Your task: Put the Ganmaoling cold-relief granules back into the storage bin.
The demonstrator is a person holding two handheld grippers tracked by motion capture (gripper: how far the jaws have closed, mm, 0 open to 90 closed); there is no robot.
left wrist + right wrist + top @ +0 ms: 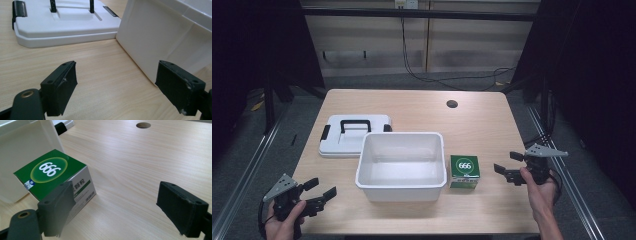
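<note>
While the white tub (pixel 402 167) sits mid-frame, the left claw (pixel 323 192) and right claw (pixel 507 165) are open, holding nothing.

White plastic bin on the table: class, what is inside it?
The open white plastic bin looks empty; its bare white floor shows in the high view. The strip of floor just behind its near wall is hidden.

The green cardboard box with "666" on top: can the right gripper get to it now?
Probably yes. The right gripper is open, facing the green cardboard box, with bare wooden table between them.
</note>
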